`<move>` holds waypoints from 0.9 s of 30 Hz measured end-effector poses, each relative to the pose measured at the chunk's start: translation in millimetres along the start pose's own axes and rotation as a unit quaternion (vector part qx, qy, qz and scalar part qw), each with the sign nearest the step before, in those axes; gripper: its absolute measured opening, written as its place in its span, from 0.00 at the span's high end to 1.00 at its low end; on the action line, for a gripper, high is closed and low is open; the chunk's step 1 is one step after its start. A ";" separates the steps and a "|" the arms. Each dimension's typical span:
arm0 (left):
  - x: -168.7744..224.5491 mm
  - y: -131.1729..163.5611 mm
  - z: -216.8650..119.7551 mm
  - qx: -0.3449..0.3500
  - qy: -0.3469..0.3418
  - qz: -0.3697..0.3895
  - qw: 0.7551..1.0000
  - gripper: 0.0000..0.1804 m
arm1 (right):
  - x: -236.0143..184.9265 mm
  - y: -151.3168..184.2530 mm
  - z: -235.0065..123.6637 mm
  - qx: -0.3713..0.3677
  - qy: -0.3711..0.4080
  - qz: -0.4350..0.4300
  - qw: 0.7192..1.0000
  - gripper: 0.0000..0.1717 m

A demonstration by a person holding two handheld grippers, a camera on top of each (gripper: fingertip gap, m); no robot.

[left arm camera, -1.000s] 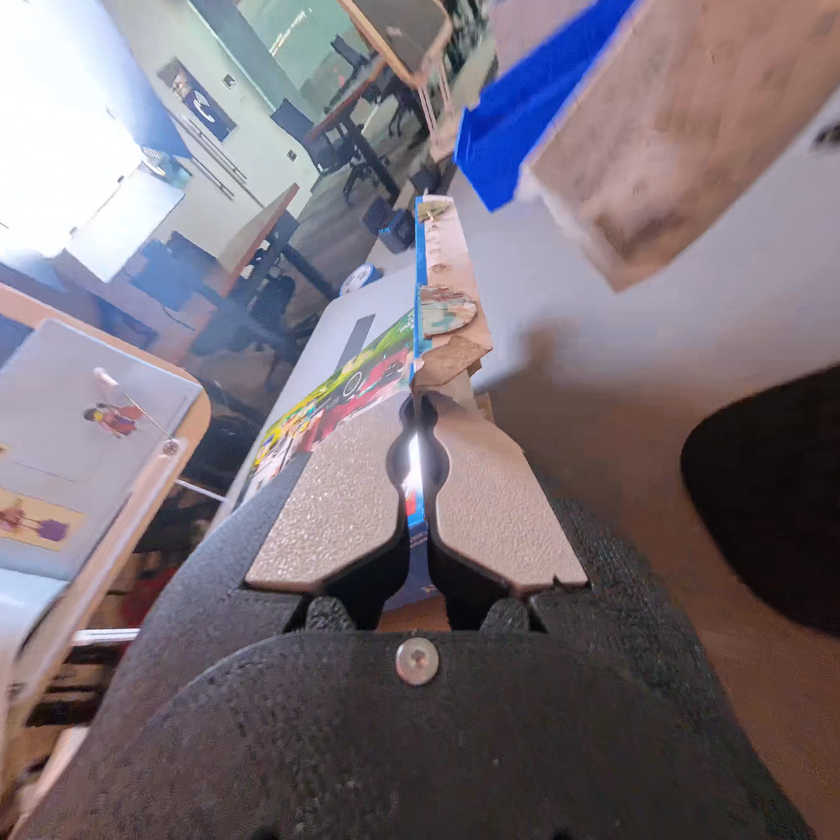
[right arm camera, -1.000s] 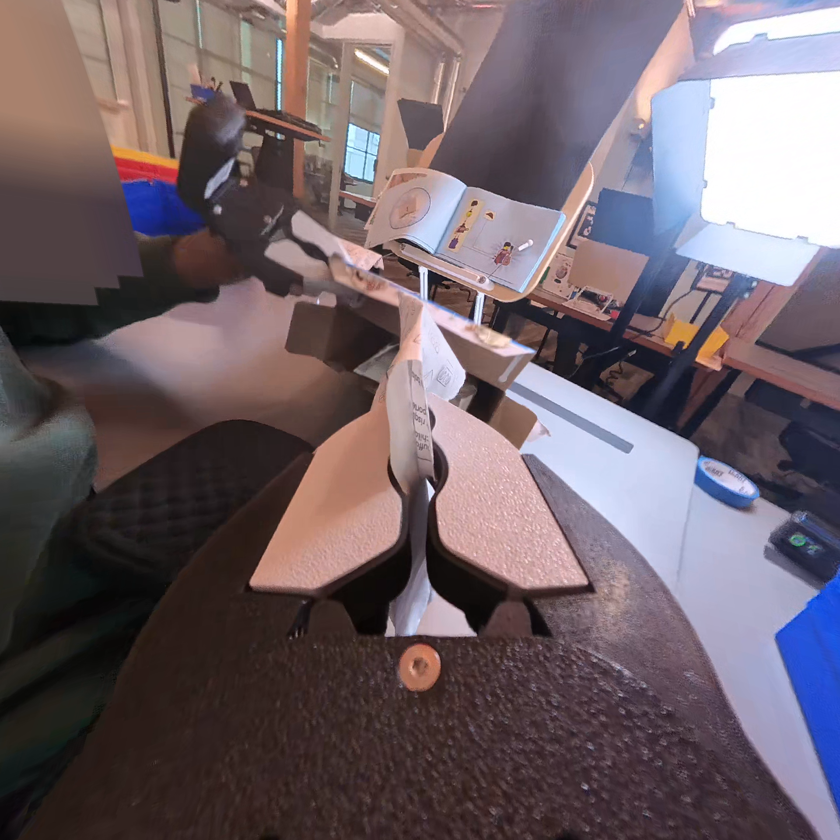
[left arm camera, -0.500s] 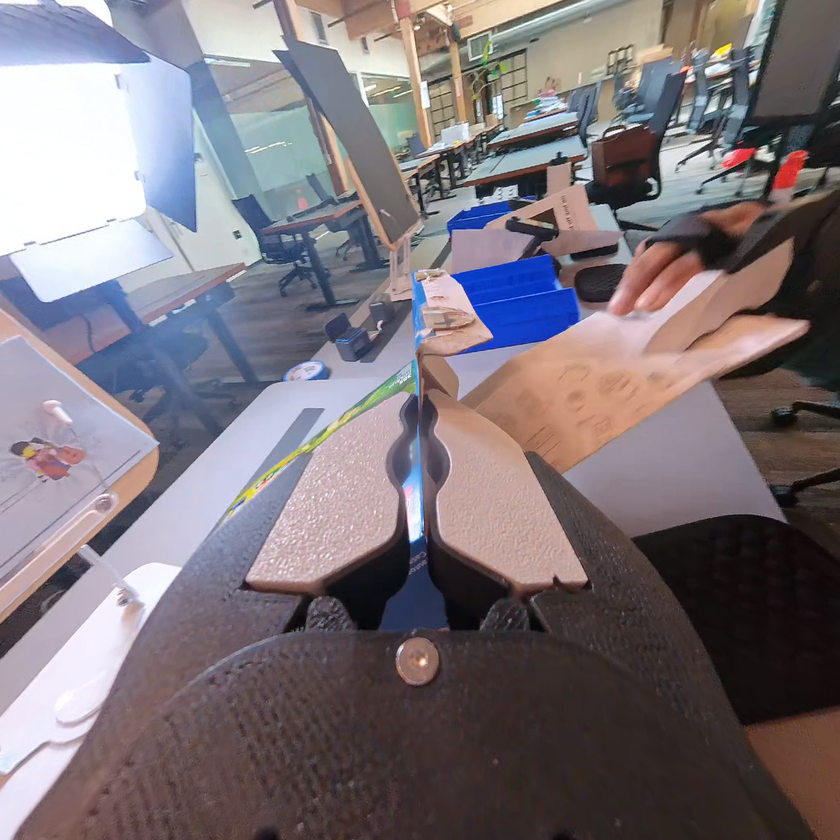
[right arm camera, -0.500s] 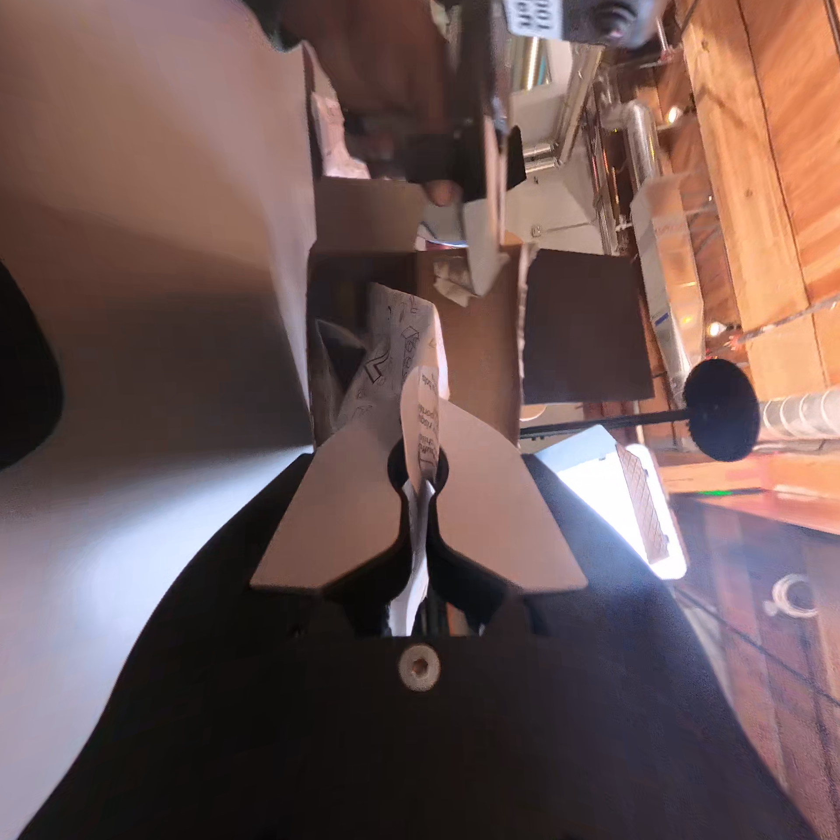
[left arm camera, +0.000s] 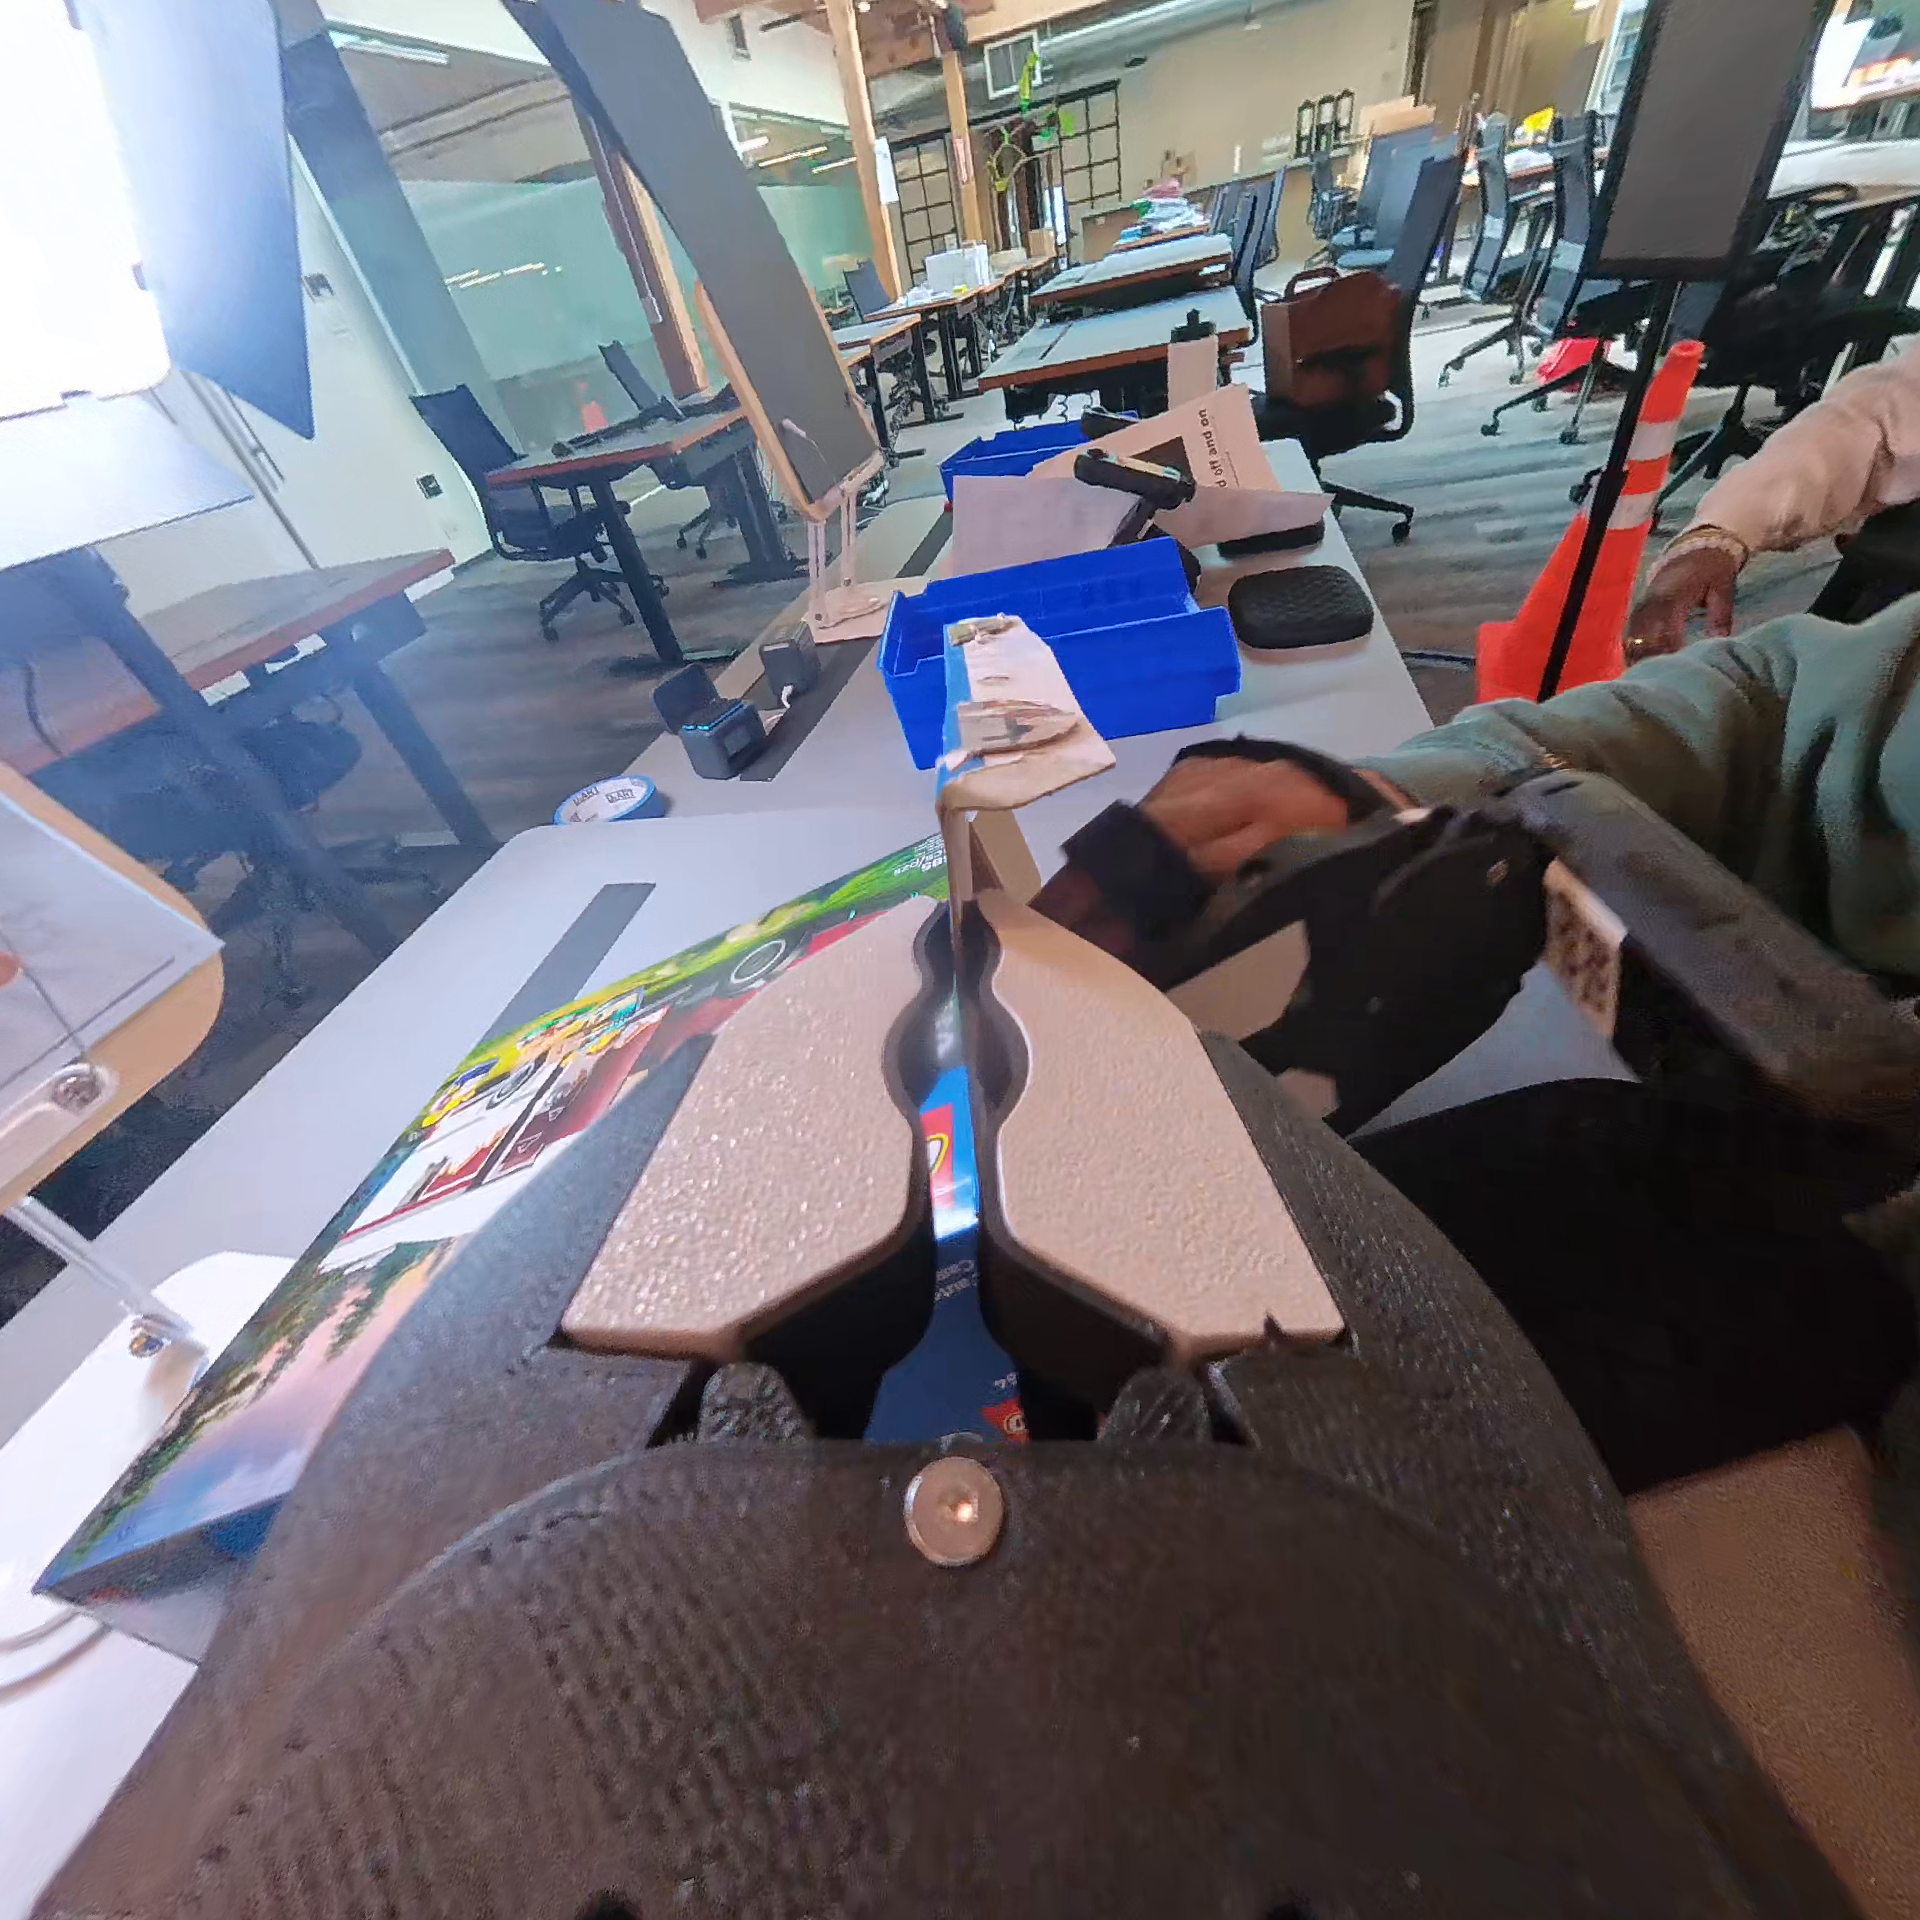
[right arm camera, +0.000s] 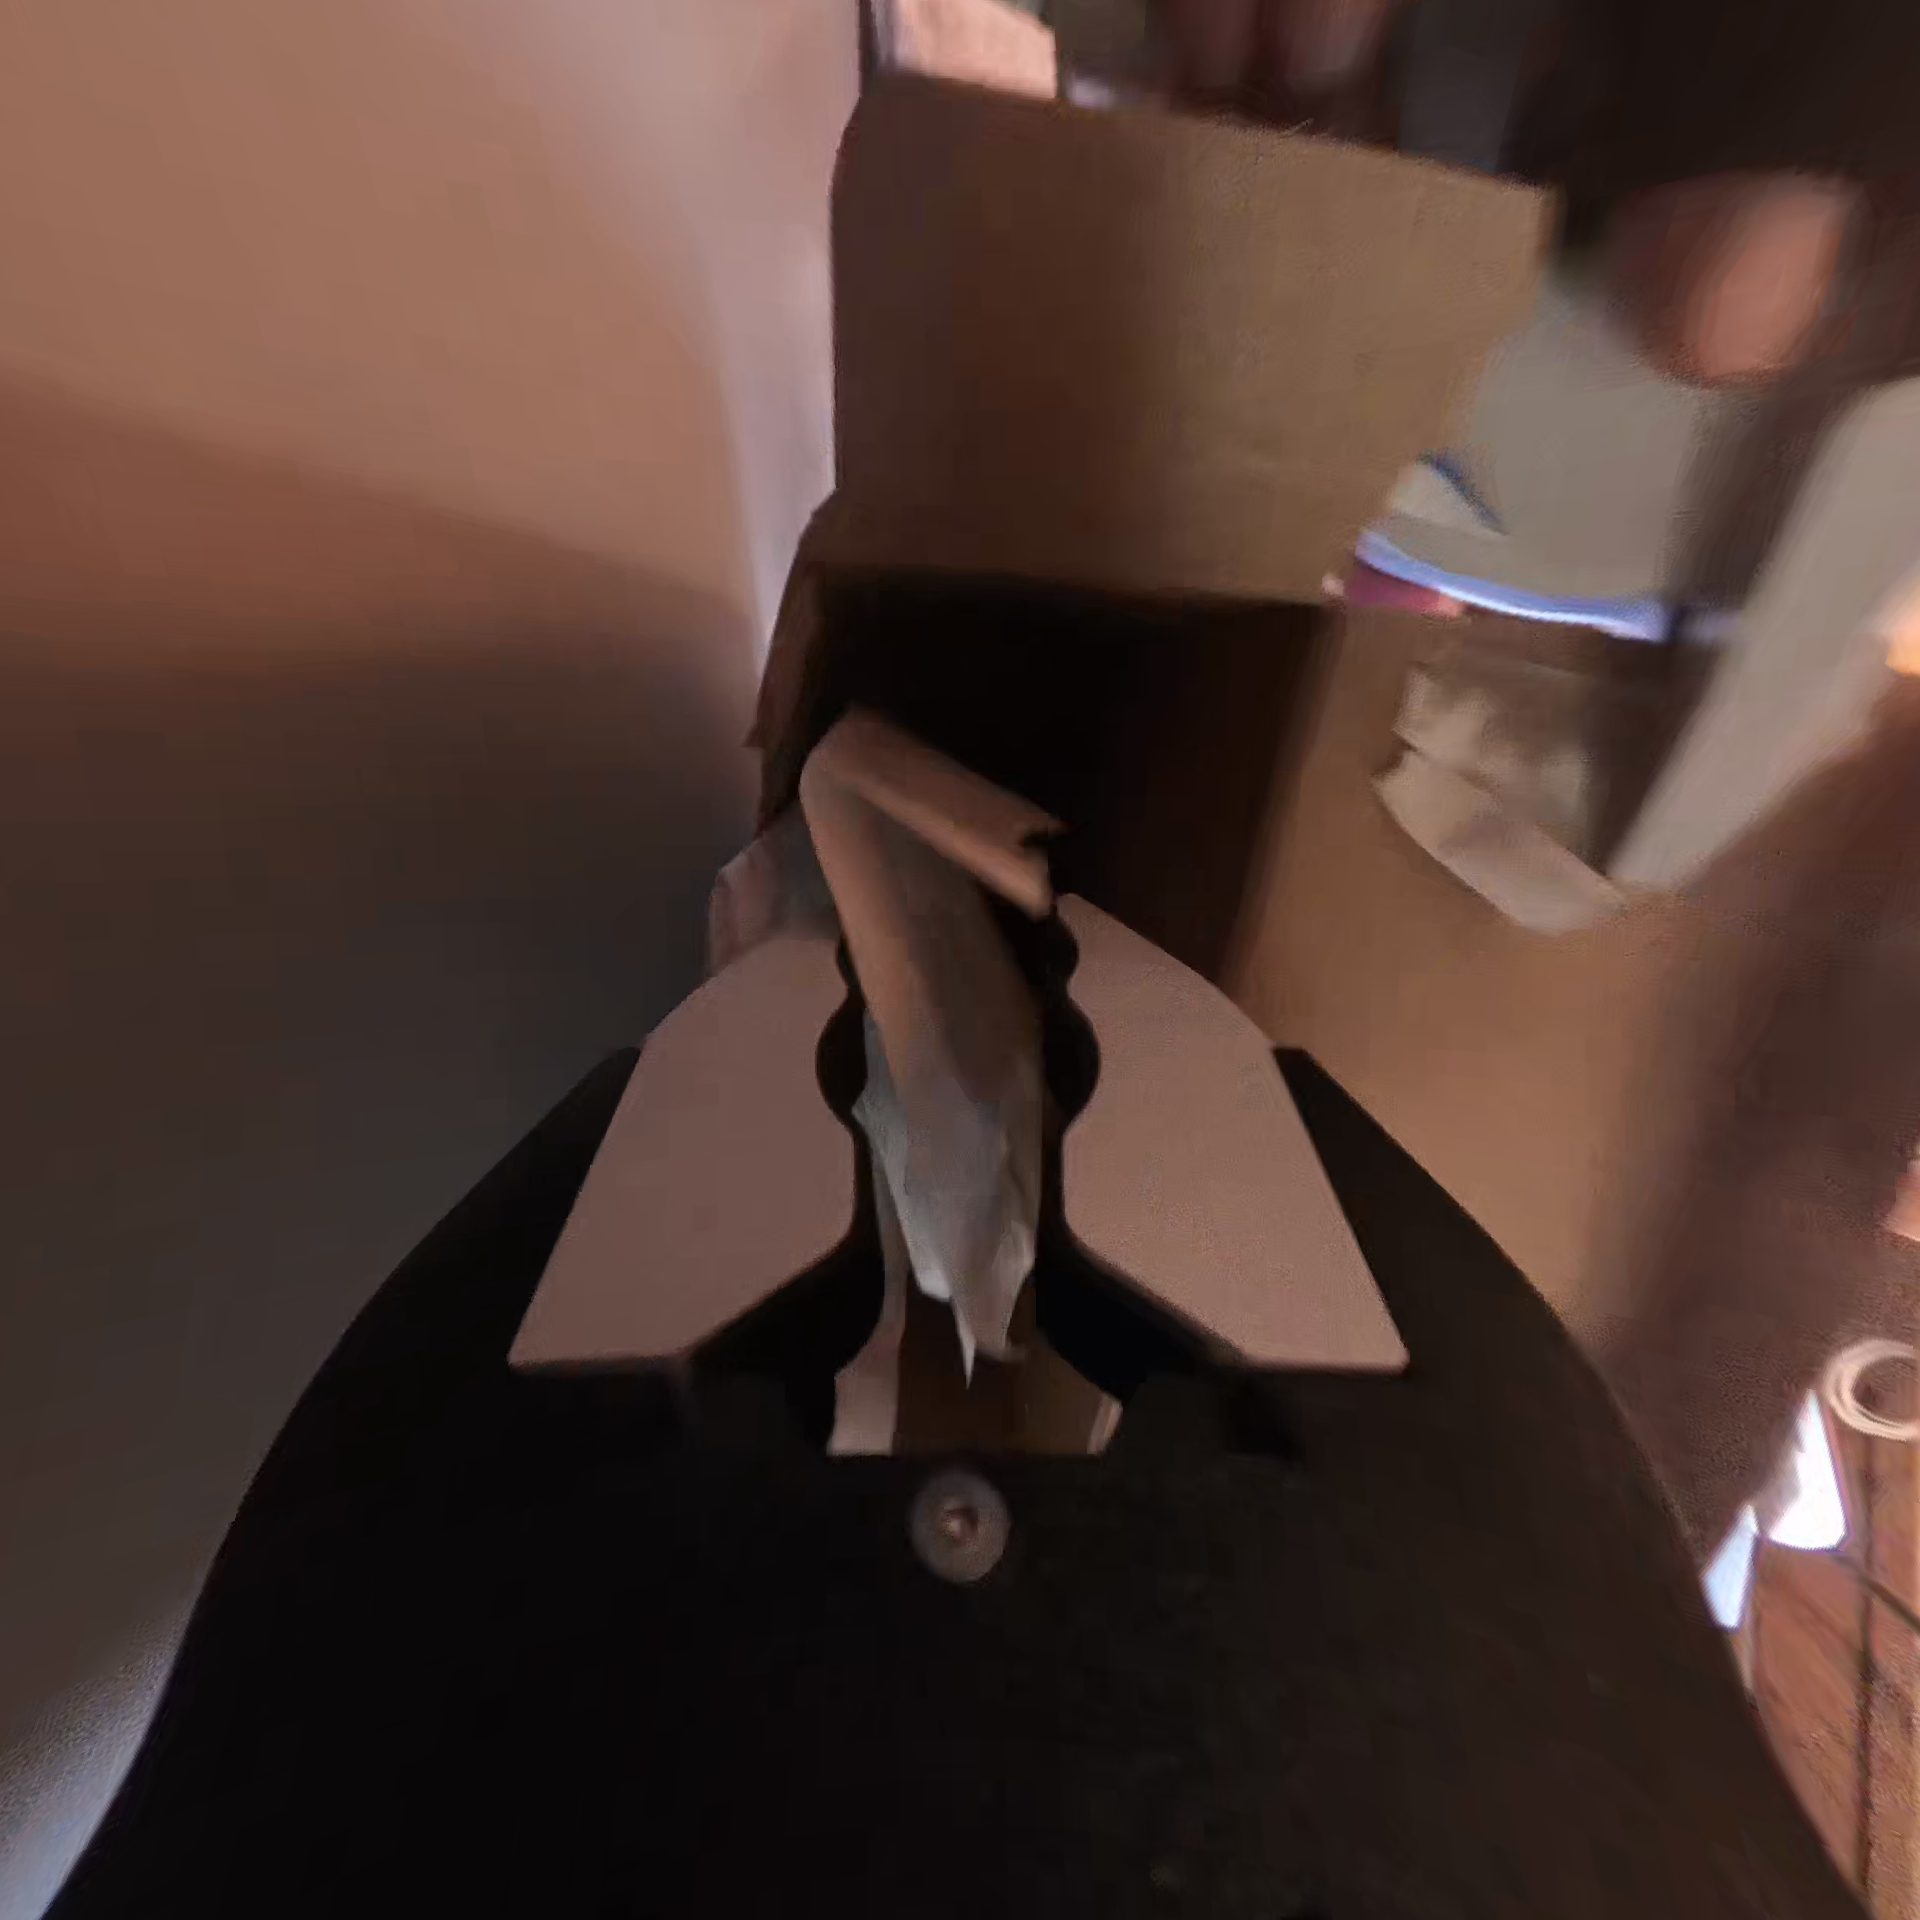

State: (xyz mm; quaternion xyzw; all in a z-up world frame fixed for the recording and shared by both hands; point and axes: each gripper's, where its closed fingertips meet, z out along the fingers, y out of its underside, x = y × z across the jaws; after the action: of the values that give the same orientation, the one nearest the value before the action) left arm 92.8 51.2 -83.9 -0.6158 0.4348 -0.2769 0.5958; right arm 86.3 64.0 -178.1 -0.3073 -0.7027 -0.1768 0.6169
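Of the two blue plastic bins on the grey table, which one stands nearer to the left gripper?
The front blue bin, just behind the raised cardboard flap; the other bin sits farther back, beside papers.

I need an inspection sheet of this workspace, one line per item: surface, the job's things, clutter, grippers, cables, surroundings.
Surface: grey table, a dark strip on it.
Job's things: colourful printed box, its flap open; folded paper bag at the box's dark opening.
Clutter: blue bin, blue tape roll, small black cases, black pad.
Grippers: left gripper is shut on the box's thin wall; right gripper has its fingers parted, the bag between them, contact unclear through blur.
Cables: nothing seen.
Surroundings: desks, office chairs, orange cone, bright light panel, a second person's hand.
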 end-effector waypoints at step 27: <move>18.8 71.4 -15.4 -0.080 0.017 0.043 0.996 0.93 | -21.6 -6.6 -37.9 0.042 -0.097 0.231 0.967 0.93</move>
State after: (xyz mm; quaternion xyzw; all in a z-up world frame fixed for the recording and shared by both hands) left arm 73.7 33.7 -154.7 -0.6374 0.4917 -0.2264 0.5484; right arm 111.9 30.7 -191.7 -0.4510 -0.6757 0.0308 0.5822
